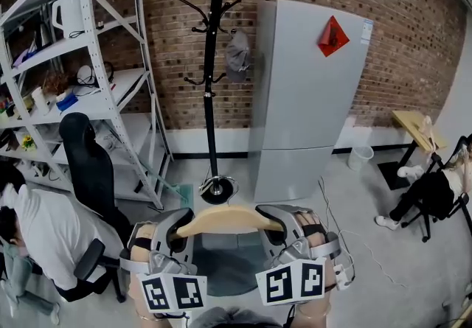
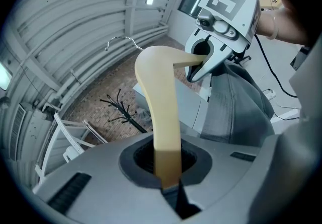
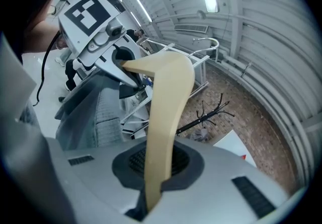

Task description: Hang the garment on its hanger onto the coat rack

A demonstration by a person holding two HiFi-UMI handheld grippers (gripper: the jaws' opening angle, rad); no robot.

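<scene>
Wooden hanger [image 1: 229, 220], garment [image 1: 228, 266] seemingly below, grippers' [image 1: 179, 231] [image 1: 279, 228] jaws clamping

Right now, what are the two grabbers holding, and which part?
The wooden hanger: left gripper shut on its left end, right gripper on its right end, grey garment hanging below.

Hanger [image 1: 230, 220] smooth wood; garment [image 2: 234, 107] grey cloth; rack [image 1: 210, 83] black metal.

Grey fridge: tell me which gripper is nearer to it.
Right. The right gripper is in front of the grey fridge's left part; the left gripper, holding the wooden hanger's other end, is off past its left edge.
</scene>
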